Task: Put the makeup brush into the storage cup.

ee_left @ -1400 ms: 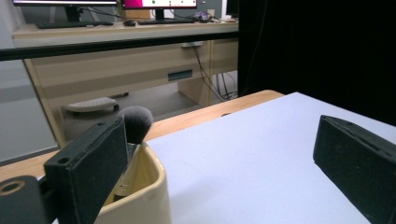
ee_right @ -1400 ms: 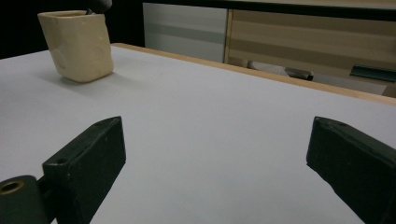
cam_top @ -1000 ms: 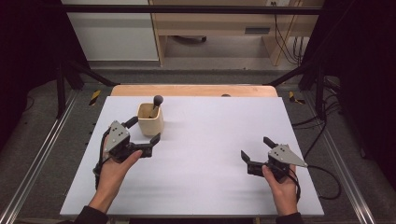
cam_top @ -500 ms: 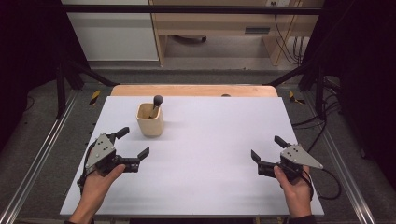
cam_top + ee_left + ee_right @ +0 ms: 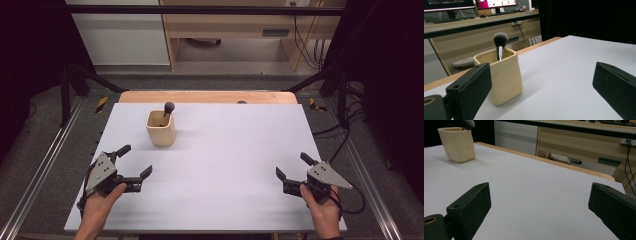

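Observation:
A cream square cup (image 5: 161, 129) stands upright on the white table (image 5: 235, 150), left of centre toward the back. A makeup brush (image 5: 167, 111) with a dark bristle head stands in it. In the left gripper view the cup (image 5: 501, 75) and brush (image 5: 500, 45) sit just beyond the left jaw. My left gripper (image 5: 134, 161) is open near the front left, short of the cup, with nothing between its jaws. My right gripper (image 5: 294, 166) is open near the front right, holding nothing. The cup (image 5: 457, 143) appears far off in the right gripper view.
A wooden strip (image 5: 207, 96) runs along the table's back edge. Metal rails (image 5: 45, 165) flank the table on the floor. A wooden desk (image 5: 235, 30) and cables (image 5: 305, 45) stand behind. White surface lies bare between the two grippers.
My left gripper has drawn back from the cup toward the front left edge. My right gripper has slid outward and toward the front right. Cup and brush have stayed put.

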Demonstrator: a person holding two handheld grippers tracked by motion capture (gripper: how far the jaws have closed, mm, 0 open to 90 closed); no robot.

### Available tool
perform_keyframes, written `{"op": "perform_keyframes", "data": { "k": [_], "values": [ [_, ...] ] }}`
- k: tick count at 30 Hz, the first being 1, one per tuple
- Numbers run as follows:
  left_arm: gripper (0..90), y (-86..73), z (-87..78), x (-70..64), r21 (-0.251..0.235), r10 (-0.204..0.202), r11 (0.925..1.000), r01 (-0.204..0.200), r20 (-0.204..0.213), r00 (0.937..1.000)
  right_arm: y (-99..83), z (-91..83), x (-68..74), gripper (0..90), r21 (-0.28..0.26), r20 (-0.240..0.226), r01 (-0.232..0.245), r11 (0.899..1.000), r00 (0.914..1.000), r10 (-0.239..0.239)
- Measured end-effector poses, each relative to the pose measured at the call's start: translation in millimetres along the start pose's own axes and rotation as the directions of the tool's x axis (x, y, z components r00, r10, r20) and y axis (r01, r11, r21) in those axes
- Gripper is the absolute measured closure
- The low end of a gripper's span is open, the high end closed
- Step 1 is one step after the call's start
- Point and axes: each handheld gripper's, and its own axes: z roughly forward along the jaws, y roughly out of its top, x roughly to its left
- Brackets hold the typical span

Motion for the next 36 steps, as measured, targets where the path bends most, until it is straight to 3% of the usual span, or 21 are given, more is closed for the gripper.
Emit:
{"op": "perform_keyframes", "data": {
  "k": [3,14,25,36],
  "values": [
    [1.9,-7.0,0.1,0.9,-0.007,-0.01,0.9999,0.01,0.0,0.9999,-6.8,-0.2,-1.8,4.6,0.008,0.004,-0.006,1.0,1.0,0.006],
    [2.1,-27.0,3.4,4.6,-0.037,0.016,0.9992,-0.017,-0.02,0.9997,-19.7,6.5,-2.8,4.6,0.004,-0.003,-0.038,0.999,0.9993,0.038],
    [2.4,-35.5,4.0,6.1,-0.051,0.004,0.9987,-0.006,-0.03,0.9995,-22.9,12.9,-0.3,4.8,-0.006,-0.012,-0.039,0.999,0.9992,0.038],
    [2.6,-42.8,1.6,2.1,-0.047,-0.006,0.9989,0.004,-0.034,0.9994,-23.1,28.2,2.8,5.1,-0.054,-0.012,-0.062,0.997,0.998,0.062]
  ]
}}
